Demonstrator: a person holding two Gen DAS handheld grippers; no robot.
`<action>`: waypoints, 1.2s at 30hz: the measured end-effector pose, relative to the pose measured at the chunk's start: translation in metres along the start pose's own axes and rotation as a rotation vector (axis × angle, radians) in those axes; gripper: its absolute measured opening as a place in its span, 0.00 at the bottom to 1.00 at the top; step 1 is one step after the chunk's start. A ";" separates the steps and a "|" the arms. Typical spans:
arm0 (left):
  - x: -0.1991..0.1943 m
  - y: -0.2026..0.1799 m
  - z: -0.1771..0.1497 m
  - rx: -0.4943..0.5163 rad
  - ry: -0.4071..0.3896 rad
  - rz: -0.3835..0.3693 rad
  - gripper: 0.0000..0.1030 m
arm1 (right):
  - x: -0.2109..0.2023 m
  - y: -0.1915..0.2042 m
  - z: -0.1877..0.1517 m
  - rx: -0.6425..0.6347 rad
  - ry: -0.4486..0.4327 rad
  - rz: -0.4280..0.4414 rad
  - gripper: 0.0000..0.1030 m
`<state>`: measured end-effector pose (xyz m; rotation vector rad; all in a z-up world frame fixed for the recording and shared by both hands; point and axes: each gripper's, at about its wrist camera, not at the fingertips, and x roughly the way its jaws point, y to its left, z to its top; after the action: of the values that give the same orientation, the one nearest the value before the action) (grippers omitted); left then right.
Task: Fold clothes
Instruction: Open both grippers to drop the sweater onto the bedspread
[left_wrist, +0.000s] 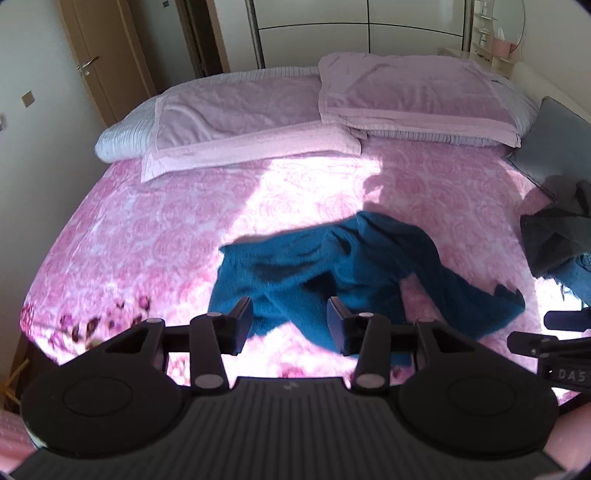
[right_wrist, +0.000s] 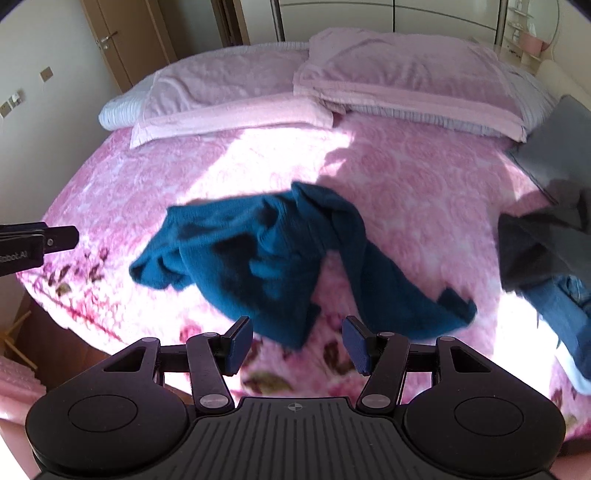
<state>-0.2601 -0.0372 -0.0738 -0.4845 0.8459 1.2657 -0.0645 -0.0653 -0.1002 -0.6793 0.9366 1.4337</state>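
Your left tongs (left_wrist: 290, 321) and right tongs (right_wrist: 297, 341) gape empty, seemingly just above the crumpled teal knit sweater (right_wrist: 255, 254) on the pink floral bed (right_wrist: 406, 192).

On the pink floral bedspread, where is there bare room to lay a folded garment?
Free: the pink floral bedspread left of the crumpled teal knitted garment, and the band between it and the pink pillows. Crowded: the right edge, with the dark grey and blue clothes heap.

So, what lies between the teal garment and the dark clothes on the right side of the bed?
Only bare pink floral bedspread separates the teal garment from the dark clothes; the right wrist view shows this best.
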 end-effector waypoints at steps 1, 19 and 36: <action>-0.004 -0.003 -0.006 0.000 0.002 -0.001 0.39 | -0.002 0.000 -0.007 0.000 0.005 0.001 0.56; -0.008 0.011 -0.020 -0.004 0.000 -0.008 0.40 | -0.022 0.014 -0.021 -0.043 -0.050 -0.020 0.56; 0.107 0.083 0.054 0.115 0.044 -0.091 0.42 | 0.065 0.033 0.051 0.118 -0.007 -0.106 0.56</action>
<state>-0.3171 0.0910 -0.1130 -0.4555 0.9184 1.1200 -0.0969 0.0137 -0.1252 -0.6267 0.9584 1.2763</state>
